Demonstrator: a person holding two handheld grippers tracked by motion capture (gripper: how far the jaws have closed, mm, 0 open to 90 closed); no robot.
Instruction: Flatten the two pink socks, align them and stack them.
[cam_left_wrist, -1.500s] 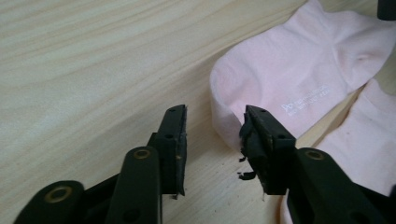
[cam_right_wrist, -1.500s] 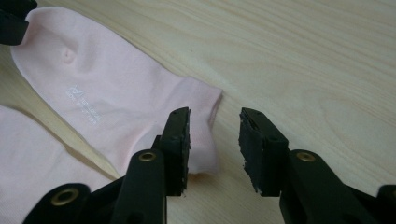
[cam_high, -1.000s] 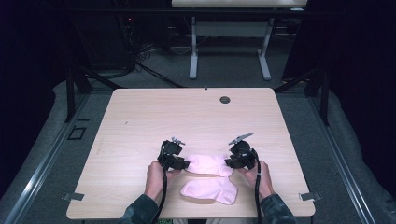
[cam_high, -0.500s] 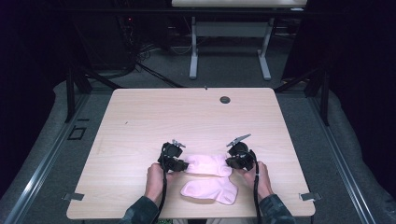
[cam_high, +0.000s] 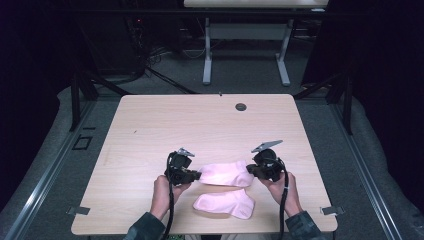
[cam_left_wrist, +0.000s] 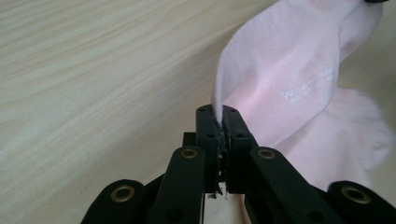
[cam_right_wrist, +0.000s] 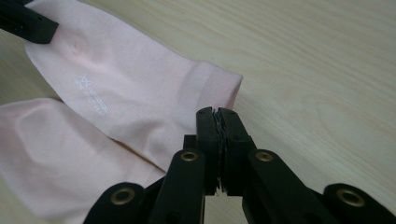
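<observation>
From the high view, the left tongs (cam_high: 196, 175) and right tongs (cam_high: 251, 169) have just closed on opposite ends of the upper pink sock (cam_high: 226, 174), above the bench (cam_high: 150, 130), beside its mate (cam_high: 225, 205). The left gripper view shows the sock's edge (cam_left_wrist: 261, 84) clamped between the jaws. The right gripper view shows cuff fabric (cam_right_wrist: 205, 93) pinched likewise, so I judge lifting has begun.

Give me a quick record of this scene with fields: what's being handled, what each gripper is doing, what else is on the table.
work in hand: upper pink sock gripped at both ends
left gripper: jaws just closed, shut on one end of that sock
right gripper: jaws just closed, shut on the cuff end
second pink sock: flat on the table, nearer the person
table: light wood
also on table: small dark round fitting near far edge
</observation>
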